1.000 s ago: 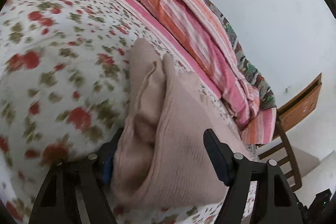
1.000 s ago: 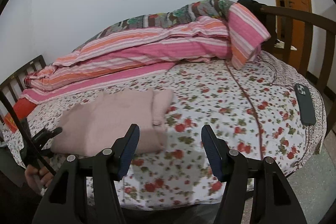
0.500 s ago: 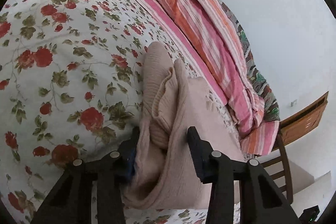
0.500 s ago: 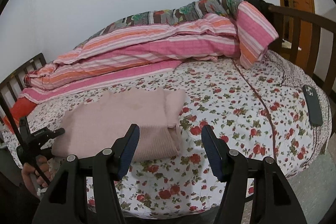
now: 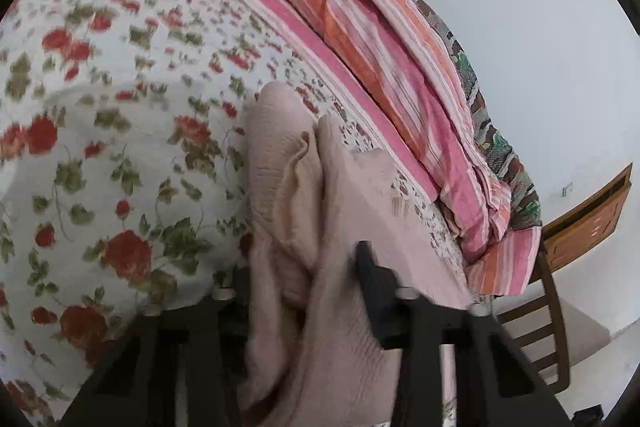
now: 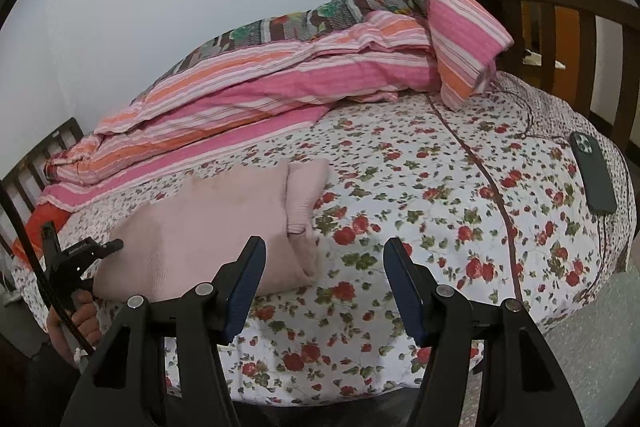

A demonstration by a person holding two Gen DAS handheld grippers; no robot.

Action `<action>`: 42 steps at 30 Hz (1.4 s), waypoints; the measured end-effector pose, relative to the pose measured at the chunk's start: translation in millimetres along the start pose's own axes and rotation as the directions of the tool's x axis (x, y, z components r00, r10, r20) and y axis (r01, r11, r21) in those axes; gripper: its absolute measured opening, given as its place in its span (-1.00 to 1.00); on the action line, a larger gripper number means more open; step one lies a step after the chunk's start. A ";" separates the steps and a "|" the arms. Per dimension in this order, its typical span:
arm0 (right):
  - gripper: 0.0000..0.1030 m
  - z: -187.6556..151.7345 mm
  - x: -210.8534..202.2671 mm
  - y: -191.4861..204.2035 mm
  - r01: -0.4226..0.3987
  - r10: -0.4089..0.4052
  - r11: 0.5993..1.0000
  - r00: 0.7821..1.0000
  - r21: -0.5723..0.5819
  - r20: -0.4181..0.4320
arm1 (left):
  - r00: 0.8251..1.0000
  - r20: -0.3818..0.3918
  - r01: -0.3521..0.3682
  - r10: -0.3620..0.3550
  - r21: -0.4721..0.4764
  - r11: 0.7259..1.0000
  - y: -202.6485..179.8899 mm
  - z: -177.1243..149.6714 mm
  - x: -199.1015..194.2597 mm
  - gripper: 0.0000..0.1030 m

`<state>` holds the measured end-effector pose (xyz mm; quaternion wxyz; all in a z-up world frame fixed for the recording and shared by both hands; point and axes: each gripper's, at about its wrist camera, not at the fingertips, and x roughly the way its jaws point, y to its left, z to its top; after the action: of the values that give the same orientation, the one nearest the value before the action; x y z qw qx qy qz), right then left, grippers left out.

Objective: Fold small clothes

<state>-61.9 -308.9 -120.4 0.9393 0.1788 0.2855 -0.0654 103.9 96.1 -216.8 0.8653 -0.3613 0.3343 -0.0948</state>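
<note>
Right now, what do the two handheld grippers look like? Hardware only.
Both are matte black plastic. The right gripper has two angular, wedge-shaped fingers with dark blue ribbed pads and round silver pivot bolts. The left gripper has the same black fingers and silver bolts. From the right wrist view its body bears small pale lettering, too small to read, and a black cable runs past its handle.
</note>
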 end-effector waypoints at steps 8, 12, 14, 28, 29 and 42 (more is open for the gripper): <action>0.17 -1.8 8.2 -20.5 -0.004 0.004 0.999 1.000 0.041 -0.006 | 0.994 0.066 -0.096 0.084 0.222 0.970 -101.9 6.6 -14.6 -0.58; 0.17 -2.1 7.1 -28.6 0.017 -0.017 0.999 1.000 0.034 0.001 | 0.991 0.092 -0.124 0.096 0.380 0.917 -178.2 -11.7 -5.7 -0.59; 0.17 -1.7 3.6 -34.7 0.034 -0.034 0.999 0.999 0.034 0.009 | 0.989 0.102 -0.142 0.108 0.454 0.879 -217.1 -27.9 6.3 -0.59; 0.17 -4.4 -12.4 -67.0 0.108 -0.108 0.992 0.994 0.064 -0.005 | 0.963 -0.268 0.150 0.026 0.613 0.776 -265.9 -137.2 92.5 0.15; 0.17 -3.8 -8.6 -64.9 0.099 -0.098 0.993 0.995 0.059 -0.011 | 0.951 -0.310 0.200 -0.013 0.581 0.789 -262.9 -128.5 88.6 0.18; 0.35 39.9 76.8 12.3 -0.306 0.311 0.948 0.949 0.090 -0.049 | 0.989 -0.144 0.030 0.044 0.474 0.880 -164.5 -13.2 10.4 0.34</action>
<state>25.0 -314.0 -128.8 0.9204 0.2614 0.2806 0.0764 116.0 -34.2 -115.6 0.9000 -0.1289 0.3664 -0.1978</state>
